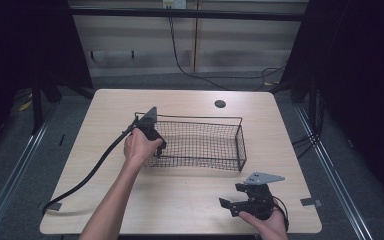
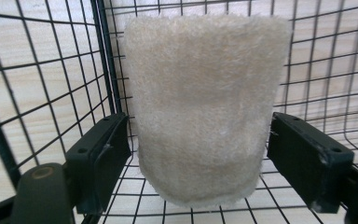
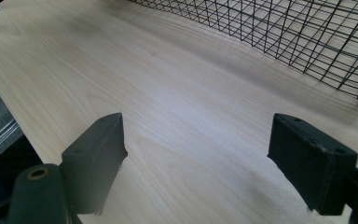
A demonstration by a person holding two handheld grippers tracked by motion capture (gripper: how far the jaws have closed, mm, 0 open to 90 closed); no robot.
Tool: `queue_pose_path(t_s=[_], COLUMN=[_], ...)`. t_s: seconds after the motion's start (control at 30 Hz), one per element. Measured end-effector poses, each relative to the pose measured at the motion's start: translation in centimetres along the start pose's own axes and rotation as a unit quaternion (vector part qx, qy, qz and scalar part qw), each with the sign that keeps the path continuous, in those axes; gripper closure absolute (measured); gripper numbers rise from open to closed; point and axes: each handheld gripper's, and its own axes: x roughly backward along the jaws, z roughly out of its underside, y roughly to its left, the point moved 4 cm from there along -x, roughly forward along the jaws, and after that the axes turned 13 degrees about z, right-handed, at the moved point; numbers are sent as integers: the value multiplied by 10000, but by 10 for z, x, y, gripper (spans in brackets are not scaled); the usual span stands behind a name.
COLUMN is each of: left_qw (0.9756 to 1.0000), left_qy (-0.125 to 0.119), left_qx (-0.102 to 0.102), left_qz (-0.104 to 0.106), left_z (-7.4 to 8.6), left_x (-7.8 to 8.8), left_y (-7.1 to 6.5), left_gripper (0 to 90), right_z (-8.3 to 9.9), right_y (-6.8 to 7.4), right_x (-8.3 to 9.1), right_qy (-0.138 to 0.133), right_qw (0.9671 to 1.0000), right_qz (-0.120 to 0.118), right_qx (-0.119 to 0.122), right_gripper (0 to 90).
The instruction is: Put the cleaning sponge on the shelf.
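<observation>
A cream fuzzy pad stands upright inside the black wire basket, close to its wall. My left gripper has a jaw on each side of the pad, both a little off its edges, so it stands open. In the high view the left gripper reaches down into the near left corner of the basket. My right gripper rests low over the table at the near right, open and with nothing between its jaws.
The light wooden table has a round cable hole at the back. A thick black cable trails from the left gripper to the near left edge. The basket's front wall lies ahead of the right gripper.
</observation>
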Motion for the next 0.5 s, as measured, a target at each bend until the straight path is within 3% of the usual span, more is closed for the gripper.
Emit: queue_pose_path(t_s=[0.33, 0.4, 0.5], left_qw=[9996, 9994, 9994], left_qy=[-144, -55, -125], left_qx=[-160, -204, -236], left_qz=[198, 268, 240], left_z=[3, 4, 5], left_x=[12, 14, 16], left_y=[-1, -1, 0], left_gripper=[177, 176, 182], right_z=[0, 0, 0], right_y=[0, 0, 0], right_x=[0, 0, 0], right_qy=[18, -4, 0], right_qw=[10000, 10000, 10000], right_qz=[13, 13, 13], right_qx=[-14, 4, -8], right_gripper=[184, 184, 184])
